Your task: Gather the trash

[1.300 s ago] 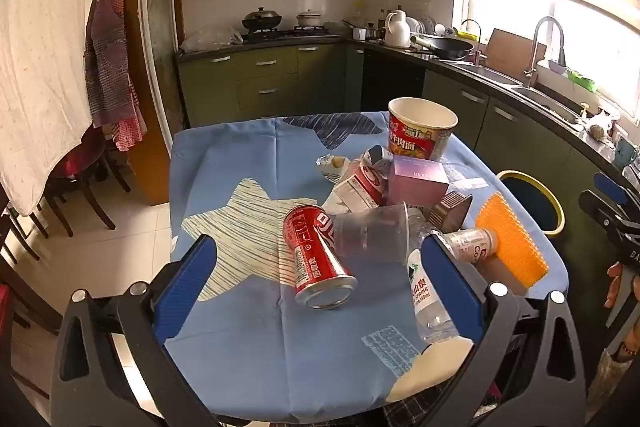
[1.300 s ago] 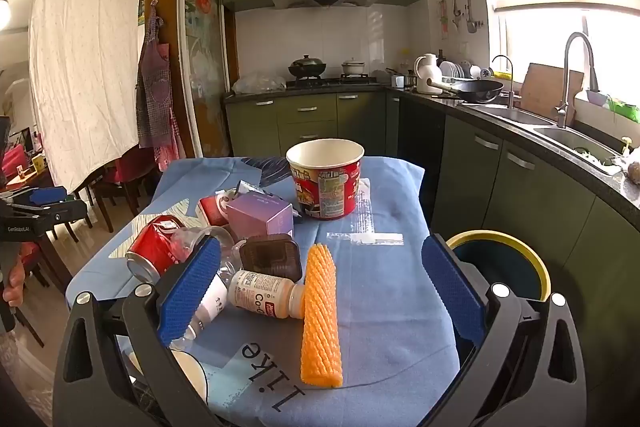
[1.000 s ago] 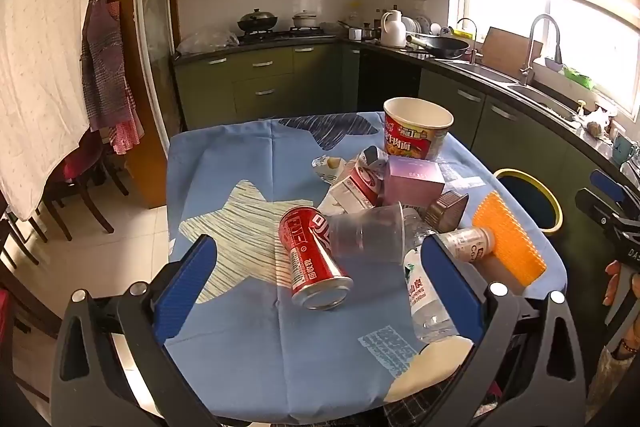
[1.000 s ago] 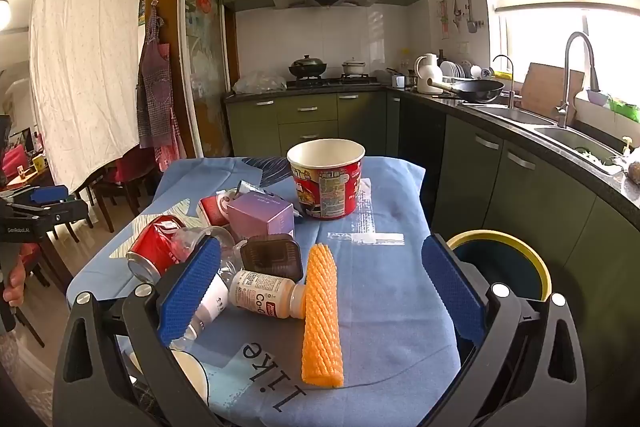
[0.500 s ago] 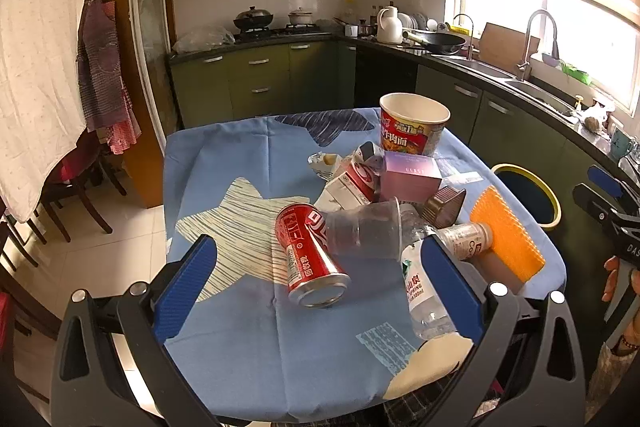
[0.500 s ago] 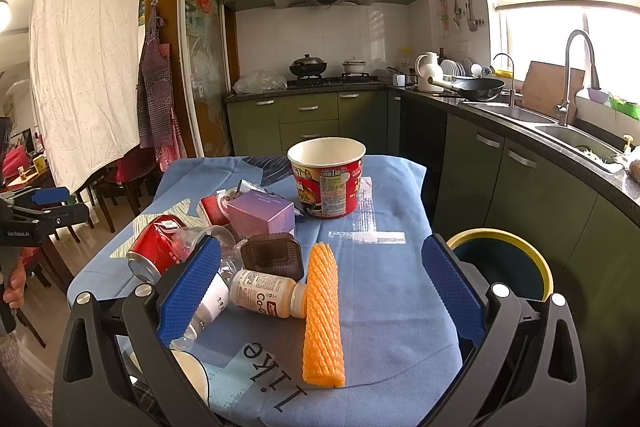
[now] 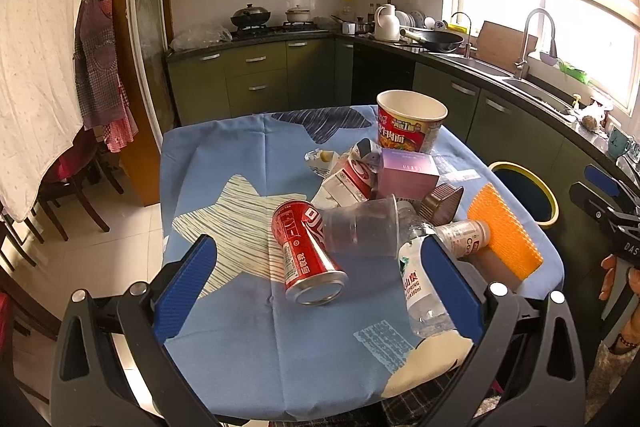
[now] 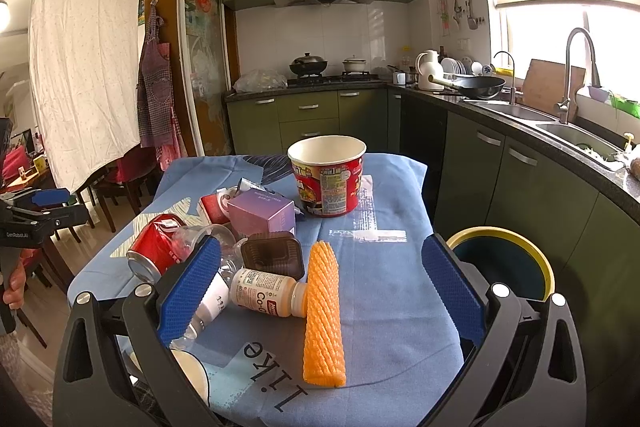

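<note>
Trash lies piled on a blue tablecloth [image 7: 224, 163]: a red soda can [image 7: 306, 251] on its side, a clear plastic cup [image 7: 360, 229], a water bottle [image 7: 420, 287], a small white bottle [image 8: 266, 293], an orange foam sleeve [image 8: 324, 315], a purple box [image 8: 262, 213], a brown tray [image 8: 274, 255] and a red noodle bowl [image 8: 328, 175]. A yellow-rimmed bin [image 8: 502, 261] stands right of the table. My left gripper [image 7: 320, 291] is open above the near edge, short of the can. My right gripper [image 8: 320, 291] is open over the foam sleeve, empty.
Green kitchen cabinets [image 8: 308, 119] and a counter with a sink [image 8: 560, 131] run behind and to the right. Chairs [image 7: 76, 187] stand to the left of the table. A white curtain [image 8: 80, 47] hangs at left.
The left wrist view has drifted slightly, so the trash sits a little further left and lower. The right gripper has barely moved. Both stay open.
</note>
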{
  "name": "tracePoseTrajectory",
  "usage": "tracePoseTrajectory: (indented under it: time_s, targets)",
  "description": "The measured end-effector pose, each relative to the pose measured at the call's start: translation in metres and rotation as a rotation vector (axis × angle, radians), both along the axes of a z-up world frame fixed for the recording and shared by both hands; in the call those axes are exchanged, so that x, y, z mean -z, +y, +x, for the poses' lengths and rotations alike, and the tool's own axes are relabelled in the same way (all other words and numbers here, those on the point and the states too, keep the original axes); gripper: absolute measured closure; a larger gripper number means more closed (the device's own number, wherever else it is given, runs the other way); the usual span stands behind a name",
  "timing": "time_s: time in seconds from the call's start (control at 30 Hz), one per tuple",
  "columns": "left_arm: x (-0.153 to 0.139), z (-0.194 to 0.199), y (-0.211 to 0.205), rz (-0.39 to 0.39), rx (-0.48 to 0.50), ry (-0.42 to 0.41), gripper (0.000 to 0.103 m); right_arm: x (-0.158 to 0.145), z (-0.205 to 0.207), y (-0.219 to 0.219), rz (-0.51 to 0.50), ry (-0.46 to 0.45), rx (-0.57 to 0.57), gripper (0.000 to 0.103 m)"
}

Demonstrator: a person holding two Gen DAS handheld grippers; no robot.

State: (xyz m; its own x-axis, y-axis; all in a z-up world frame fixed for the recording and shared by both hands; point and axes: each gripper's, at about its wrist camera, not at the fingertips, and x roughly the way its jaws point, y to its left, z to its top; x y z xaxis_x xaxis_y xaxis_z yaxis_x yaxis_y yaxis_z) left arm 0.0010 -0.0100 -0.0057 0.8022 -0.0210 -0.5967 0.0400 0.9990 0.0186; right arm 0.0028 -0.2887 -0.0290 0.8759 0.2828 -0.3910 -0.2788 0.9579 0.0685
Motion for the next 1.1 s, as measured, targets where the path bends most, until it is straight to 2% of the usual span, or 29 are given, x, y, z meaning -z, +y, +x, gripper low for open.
tracePoseTrajectory:
  time_s: [1.1]
  targets:
    - [0.0013, 0.0013, -0.0024, 0.001, 0.014, 0.016, 0.006, 0.0038, -0.001, 0.0013, 0.001, 0.004, 0.0, 0.004]
